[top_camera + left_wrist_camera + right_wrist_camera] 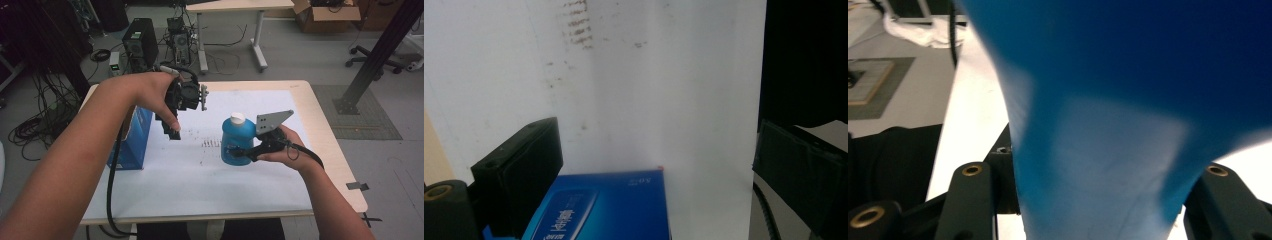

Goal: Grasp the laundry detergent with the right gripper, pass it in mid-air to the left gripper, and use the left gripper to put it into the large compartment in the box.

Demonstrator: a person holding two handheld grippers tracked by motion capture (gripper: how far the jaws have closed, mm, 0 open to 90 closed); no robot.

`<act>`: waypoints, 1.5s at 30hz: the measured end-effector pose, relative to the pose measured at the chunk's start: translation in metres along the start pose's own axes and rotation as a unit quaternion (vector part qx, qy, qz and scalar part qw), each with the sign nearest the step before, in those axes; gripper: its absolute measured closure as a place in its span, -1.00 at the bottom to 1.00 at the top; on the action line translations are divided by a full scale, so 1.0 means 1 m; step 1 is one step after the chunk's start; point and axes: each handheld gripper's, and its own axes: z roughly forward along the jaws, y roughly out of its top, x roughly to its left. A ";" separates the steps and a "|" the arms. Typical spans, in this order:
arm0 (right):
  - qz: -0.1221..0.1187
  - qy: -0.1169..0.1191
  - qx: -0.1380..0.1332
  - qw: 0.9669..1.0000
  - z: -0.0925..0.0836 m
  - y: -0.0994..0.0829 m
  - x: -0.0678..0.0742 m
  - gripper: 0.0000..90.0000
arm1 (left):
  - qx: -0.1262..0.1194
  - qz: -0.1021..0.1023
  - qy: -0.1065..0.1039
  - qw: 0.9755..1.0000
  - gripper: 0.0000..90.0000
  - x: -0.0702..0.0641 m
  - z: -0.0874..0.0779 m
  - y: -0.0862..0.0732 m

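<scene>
One blue box (599,210), print likely unreadable.

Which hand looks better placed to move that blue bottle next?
Right. The right gripper is already clamped on the blue bottle, jaws on either side of it. The left gripper hangs open above the blue box, apart from the bottle.

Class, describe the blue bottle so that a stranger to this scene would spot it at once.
On the white sheet covering the table, look right of centre. The blue bottle with a white cap sits clamped in the right gripper; the blue box at the left edge is rectangular.
</scene>
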 end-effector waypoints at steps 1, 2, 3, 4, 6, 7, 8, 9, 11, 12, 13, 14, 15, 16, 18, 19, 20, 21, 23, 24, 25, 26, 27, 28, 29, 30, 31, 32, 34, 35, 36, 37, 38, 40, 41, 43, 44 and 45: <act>-0.001 0.003 0.001 1.000 0.002 0.000 0.001 0.01 | -0.002 -0.002 -0.001 1.000 -0.86 -0.001 0.000 0.001; -0.003 0.010 0.001 1.000 0.005 0.000 0.001 0.01 | -0.001 0.001 -0.001 1.000 -0.86 0.000 0.000 0.001; -0.003 0.015 0.000 1.000 0.008 0.000 0.002 0.01 | -0.002 0.001 -0.002 1.000 -0.86 -0.001 0.000 0.002; -0.004 0.018 0.000 1.000 0.010 0.001 0.002 0.00 | -0.003 0.002 -0.002 1.000 -0.86 -0.001 0.000 0.002; -0.004 0.024 -0.003 1.000 0.015 0.000 0.003 0.01 | -0.002 0.003 -0.003 1.000 -0.86 -0.002 0.001 0.004; -0.004 0.026 -0.005 1.000 0.018 0.000 0.003 0.00 | -0.002 0.004 -0.004 1.000 -0.86 -0.002 0.001 0.005; -0.004 0.029 -0.006 1.000 0.020 0.000 0.003 0.01 | -0.002 0.006 -0.005 1.000 -0.86 -0.002 0.001 0.005; -0.003 0.032 -0.008 0.999 0.023 0.000 0.003 0.01 | -0.003 0.006 -0.006 1.000 -0.86 -0.002 0.001 0.006; -0.003 0.033 -0.012 0.999 0.029 -0.001 0.003 0.00 | -0.001 0.005 -0.009 1.000 -0.86 -0.003 0.002 0.006; -0.001 0.034 -0.014 0.999 0.031 -0.001 0.003 0.00 | -0.003 0.006 -0.009 1.000 -0.86 -0.002 0.002 0.007; 0.000 0.034 -0.015 0.999 0.034 -0.001 0.003 0.00 | -0.006 0.007 -0.008 1.000 -0.87 -0.002 0.003 0.006; 0.001 0.035 -0.016 0.999 0.037 -0.002 0.003 0.00 | -0.005 0.008 -0.010 1.000 -0.87 -0.003 0.004 0.006; 0.000 0.036 -0.017 0.999 0.039 -0.002 0.002 0.00 | -0.005 0.007 -0.010 1.000 -0.86 -0.003 0.006 0.006; 0.000 0.037 -0.017 0.999 0.042 -0.002 0.002 0.00 | -0.006 0.006 -0.011 1.000 -0.86 -0.003 0.007 0.006; 0.000 0.038 -0.018 0.999 0.047 -0.002 0.002 0.00 | -0.010 0.004 -0.012 1.000 -0.86 -0.003 0.010 0.006; -0.001 0.037 -0.020 0.999 0.050 -0.001 0.003 0.00 | -0.007 0.005 -0.013 1.000 -0.86 -0.003 0.010 0.006; 0.000 0.037 -0.018 0.999 0.053 -0.001 0.003 0.00 | -0.009 0.005 -0.014 1.000 -0.86 -0.004 0.012 0.006; 0.000 0.038 -0.018 0.999 0.056 -0.001 0.003 0.00 | -0.009 0.005 -0.015 1.000 -0.86 -0.004 0.012 0.007; 0.001 0.038 -0.016 0.999 0.061 -0.001 0.003 0.00 | -0.008 0.006 -0.013 1.000 -0.86 -0.005 0.013 0.007; 0.000 0.038 -0.016 0.999 0.063 0.000 0.002 0.00 | -0.008 0.007 -0.012 1.000 -0.86 -0.005 0.013 0.007; 0.000 0.038 -0.016 0.999 0.065 0.000 0.002 0.00 | -0.010 0.006 -0.010 1.000 -0.87 -0.005 0.013 0.007; 0.002 0.038 -0.015 0.999 0.067 0.000 0.002 0.00 | -0.009 0.006 -0.009 1.000 -0.87 -0.005 0.013 0.008; -0.001 0.035 -0.016 0.999 0.069 0.001 0.002 0.00 | -0.011 0.007 -0.009 1.000 -0.87 -0.006 0.013 0.008; 0.001 0.035 -0.017 0.999 0.071 0.001 0.002 0.00 | -0.009 0.007 -0.008 1.000 -0.87 -0.006 0.013 0.008; 0.002 0.035 -0.019 0.999 0.072 0.001 0.001 0.00 | -0.008 0.007 -0.007 1.000 -0.87 -0.006 0.013 0.009; 0.002 0.035 -0.022 0.999 0.074 0.001 0.001 0.00 | -0.008 0.007 -0.007 1.000 -0.87 -0.006 0.013 0.009; 0.003 0.035 -0.022 0.999 0.075 0.001 0.001 0.00 | -0.008 0.005 -0.006 1.000 -0.87 -0.007 0.013 0.009; 0.004 0.036 -0.023 0.999 0.077 0.002 0.001 0.00 | -0.009 0.006 -0.006 1.000 -0.87 -0.007 0.014 0.010; 0.004 0.036 -0.024 0.999 0.080 0.002 0.001 0.00 | -0.011 0.006 -0.007 1.000 -0.87 -0.008 0.014 0.010; 0.005 0.037 -0.024 0.999 0.081 0.002 0.001 0.00 | -0.012 0.005 -0.008 1.000 -0.87 -0.008 0.014 0.010; 0.004 0.036 -0.025 0.999 0.083 0.001 0.001 0.00 | -0.011 0.004 -0.009 1.000 -0.87 -0.009 0.015 0.011; 0.006 0.036 -0.025 0.999 0.083 0.001 0.001 0.00 | -0.011 0.005 -0.009 1.000 -0.87 -0.009 0.015 0.011; 0.006 0.035 -0.025 0.999 0.085 0.001 0.001 0.00 | -0.010 0.005 -0.009 1.000 -0.87 -0.009 0.016 0.011; 0.005 0.033 -0.025 0.999 0.086 0.001 0.001 0.00 | -0.011 0.004 -0.010 1.000 -0.87 -0.009 0.019 0.012; 0.004 0.032 -0.025 0.999 0.087 0.001 0.001 0.00 | -0.011 0.003 -0.010 1.000 -0.87 -0.009 0.020 0.012; 0.005 0.033 -0.026 0.999 0.089 0.001 0.001 0.00 | -0.009 0.004 -0.012 1.000 -0.87 -0.010 0.023 0.013; 0.004 0.032 -0.026 0.999 0.090 0.001 0.001 0.00 | -0.008 0.006 -0.012 1.000 -0.87 -0.010 0.024 0.013; 0.004 0.033 -0.025 0.999 0.091 0.001 0.001 0.00 | -0.006 0.007 -0.011 1.000 -0.87 -0.010 0.025 0.014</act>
